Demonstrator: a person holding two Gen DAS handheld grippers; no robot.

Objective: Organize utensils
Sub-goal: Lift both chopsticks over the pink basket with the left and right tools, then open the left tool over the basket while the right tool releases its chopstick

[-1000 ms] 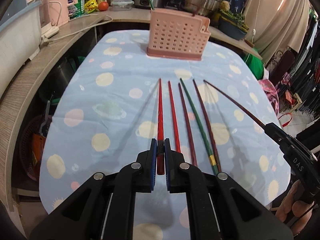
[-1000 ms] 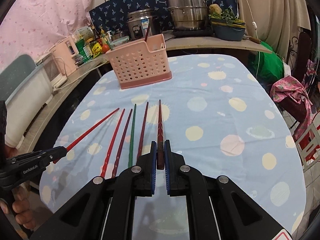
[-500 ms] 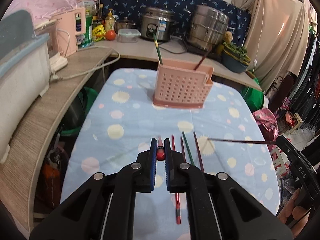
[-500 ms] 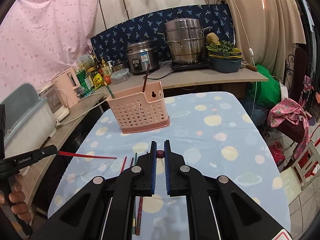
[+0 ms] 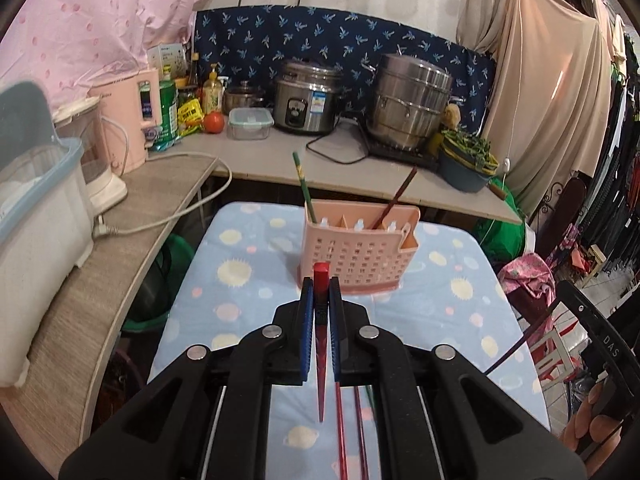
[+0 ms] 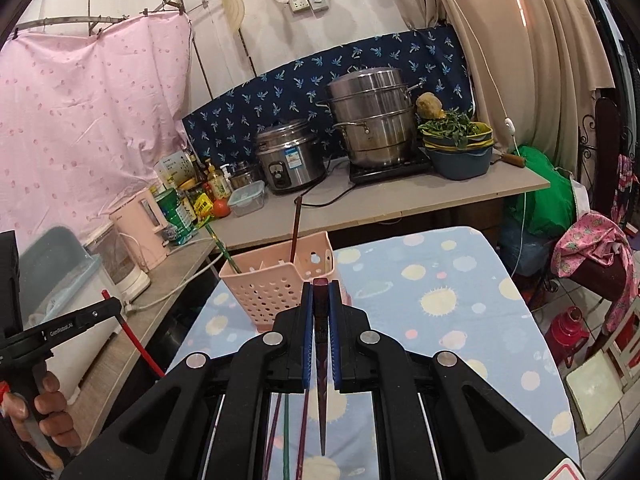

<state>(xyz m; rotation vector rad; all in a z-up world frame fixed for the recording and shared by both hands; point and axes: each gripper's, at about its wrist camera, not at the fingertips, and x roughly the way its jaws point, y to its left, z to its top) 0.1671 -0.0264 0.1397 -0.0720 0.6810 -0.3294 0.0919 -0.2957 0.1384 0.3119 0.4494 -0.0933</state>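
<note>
Chopsticks are hanging point-down from both claws at this moment. Looking along the left claw (image 5: pixel 321 300), its blue pads are pinching a red chopstick (image 5: pixel 320 344) near the thick end, the square butt poking just above the jaws and the taper dangling toward the camera over the tabletop (image 5: pixel 240 280). Straight ahead of the claw and a little beyond it, the pink perforated holder (image 5: pixel 356 256) is standing upright, already carrying a green chopstick (image 5: pixel 304 184) in its left compartment and a dark brown chopstick (image 5: pixel 394 200) further right. Below the claw, loose chopsticks (image 5: pixel 344 432) are lying on the spotted cloth. At the right edge the right claw's black body and a hand (image 5: pixel 592 420) are showing. From the right claw (image 6: pixel 321 300), the jaws are clamping a dark maroon chopstick (image 6: pixel 321 344) the same way, butt up and tip hanging down, with the holder (image 6: pixel 276 292) just ahead and slightly to the left, and three more sticks lying beneath. Off to the left, the left claw (image 6: pixel 108 306) is carrying its red stick slanting downward. Risk, as I judge it, is coming from the thin grip near one end: each stick may be swinging or pivoting between the pads, so its tip could be catching the holder's rim or a divider instead of dropping into a slot, or tipping the light holder. Both claws converging on one small holder could also be knocking sticks together.
</note>
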